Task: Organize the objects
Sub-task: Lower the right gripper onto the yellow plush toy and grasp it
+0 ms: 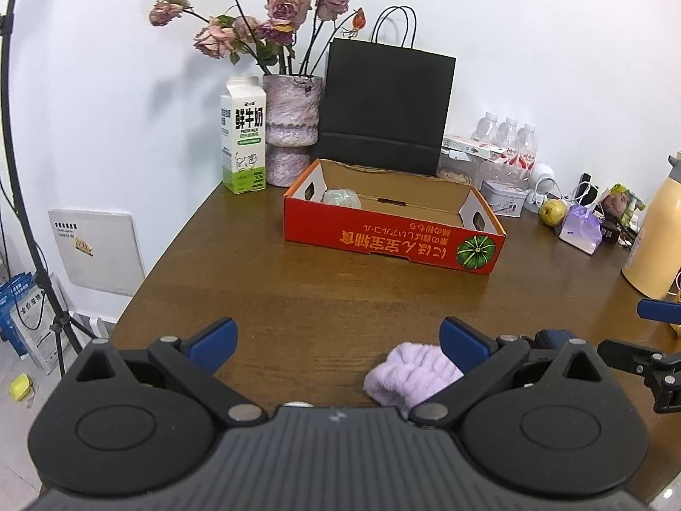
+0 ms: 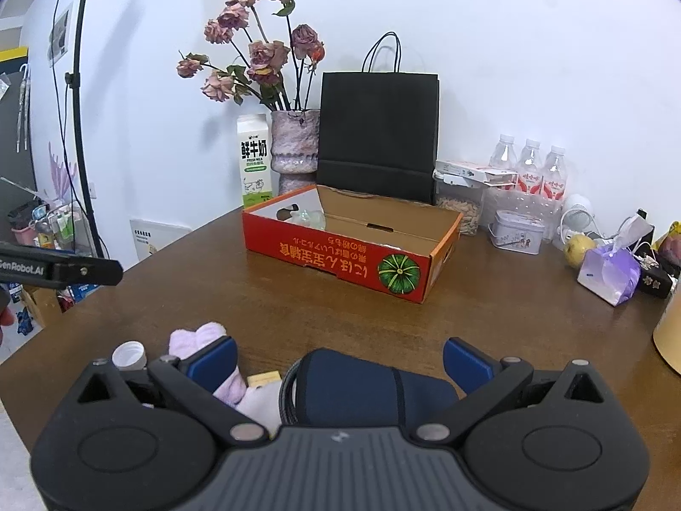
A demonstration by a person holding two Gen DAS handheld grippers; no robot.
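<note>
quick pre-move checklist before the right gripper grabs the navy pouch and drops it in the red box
1. Right gripper open: ok.
2. Navy pouch between its fingers: ok.
3. Dark cord against the pouch's left side, may snag: cannot tell.
4. Purple cloth clear of the left finger: not ok, it lies right beside it.
5. Red box has room: ok, one pale item at the far left end.
6. Left gripper open, holding nothing: ok.
</note>
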